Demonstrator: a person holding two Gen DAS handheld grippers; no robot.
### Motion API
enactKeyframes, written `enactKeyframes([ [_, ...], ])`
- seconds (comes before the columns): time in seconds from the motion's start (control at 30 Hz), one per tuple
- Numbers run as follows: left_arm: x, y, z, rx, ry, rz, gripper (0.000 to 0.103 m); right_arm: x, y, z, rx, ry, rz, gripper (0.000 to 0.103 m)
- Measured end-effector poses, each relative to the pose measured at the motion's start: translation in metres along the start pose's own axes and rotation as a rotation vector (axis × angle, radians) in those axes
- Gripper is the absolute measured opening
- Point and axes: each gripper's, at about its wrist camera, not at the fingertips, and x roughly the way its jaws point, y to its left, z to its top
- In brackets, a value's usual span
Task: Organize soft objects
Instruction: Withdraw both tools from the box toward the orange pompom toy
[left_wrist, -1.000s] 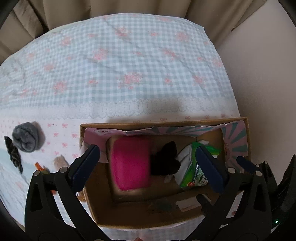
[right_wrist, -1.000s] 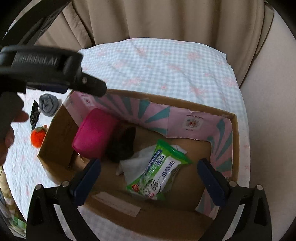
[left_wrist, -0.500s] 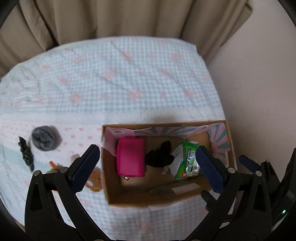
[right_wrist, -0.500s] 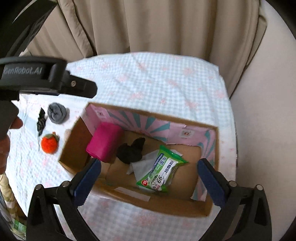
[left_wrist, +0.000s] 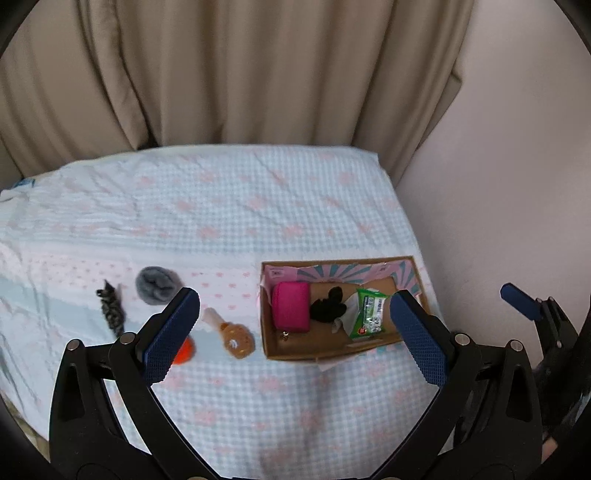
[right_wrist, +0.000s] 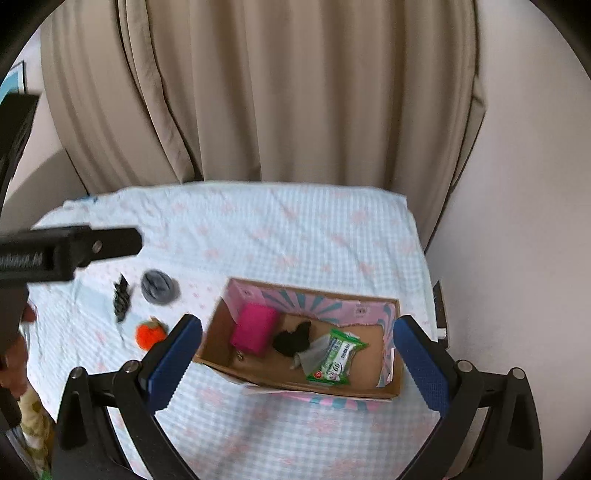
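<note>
A cardboard box (left_wrist: 270, 341) (right_wrist: 218, 330) sits on the bed's right side. It holds a pink pouch (left_wrist: 291, 310) (right_wrist: 255, 328), a black cloth (left_wrist: 327, 310) (right_wrist: 293, 339) and a green wipes pack (left_wrist: 369, 314) (right_wrist: 334, 358). Left of the box lie a grey rolled sock (left_wrist: 155, 285) (right_wrist: 158, 286), a dark scrunchie (left_wrist: 110, 312) (right_wrist: 121, 297), an orange ball (left_wrist: 184, 350) (right_wrist: 149, 334) and a tan plush (left_wrist: 232, 332). My left gripper (left_wrist: 293, 332) and right gripper (right_wrist: 299, 363) are both open, empty and high above the bed.
The bed has a blue checked cover (left_wrist: 258, 206) with pink flowers. Beige curtains (left_wrist: 240, 74) hang behind it. A pale wall (left_wrist: 517, 166) runs along the right edge. The left gripper's body (right_wrist: 55, 251) crosses the right wrist view at left.
Both grippers have risen and pulled back from the box. The box looks much smaller and the loose items on the left have come into view.
</note>
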Motion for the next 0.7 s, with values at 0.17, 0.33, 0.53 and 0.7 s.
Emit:
enactKeyframes([
  [0.17, -0.067, 0.018, -0.019, 0.015, -0.093, 0.059, 0.103, -0.044, 0.023, 0.006, 0.011, -0.047, -0.016, 0.103],
  [0.33, -0.115, 0.044, -0.040, 0.003, -0.148, 0.104, 0.103, -0.078, 0.044, 0.004, 0.040, -0.097, -0.003, 0.103],
  [0.53, -0.153, 0.086, -0.065, -0.024, -0.189, 0.124, 0.103, -0.106, 0.073, 0.000, 0.072, -0.146, -0.018, 0.103],
  [0.7, -0.160, 0.128, -0.082, -0.026, -0.188, 0.086, 0.103, -0.114, 0.110, -0.006, 0.080, -0.179, -0.015, 0.103],
])
